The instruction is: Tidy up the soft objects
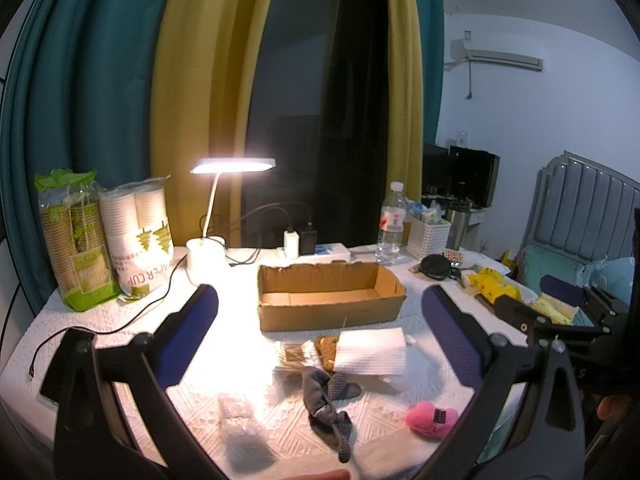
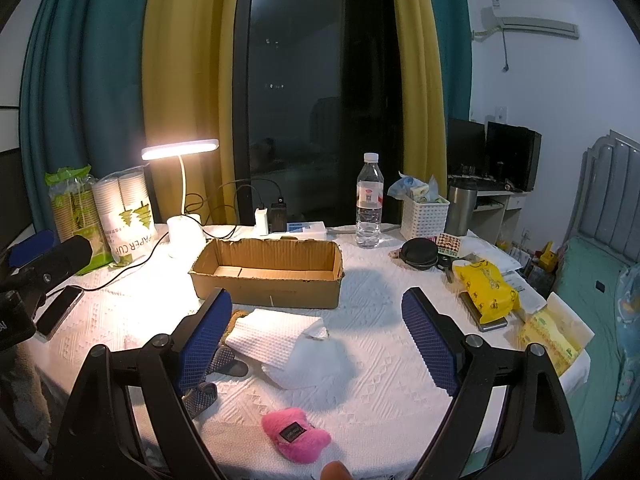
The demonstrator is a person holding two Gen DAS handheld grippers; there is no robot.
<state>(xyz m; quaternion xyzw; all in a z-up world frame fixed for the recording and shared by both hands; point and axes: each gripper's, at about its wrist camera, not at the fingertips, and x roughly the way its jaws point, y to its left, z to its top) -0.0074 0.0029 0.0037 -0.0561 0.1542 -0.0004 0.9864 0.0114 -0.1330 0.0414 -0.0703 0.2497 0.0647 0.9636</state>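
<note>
An empty cardboard box (image 1: 330,296) (image 2: 268,272) stands mid-table. In front of it lie a folded white cloth (image 1: 370,350) (image 2: 274,334), a brown knitted piece (image 1: 326,350), grey socks (image 1: 326,400) (image 2: 200,394), a pink plush heart (image 1: 430,418) (image 2: 294,432) and a clear bubble-wrap piece (image 1: 238,420). My left gripper (image 1: 320,320) is open and empty, above the soft things. My right gripper (image 2: 316,328) is open and empty, over the white cloth, with the pink plush below it.
A lit desk lamp (image 1: 208,248) (image 2: 184,232), paper cup packs (image 1: 108,240) (image 2: 100,216), a water bottle (image 1: 390,224) (image 2: 368,200), a white basket (image 2: 424,216), yellow packets (image 2: 486,286), a phone (image 2: 58,312) and a power strip (image 2: 302,228) ring the table. A bed (image 2: 592,280) lies right.
</note>
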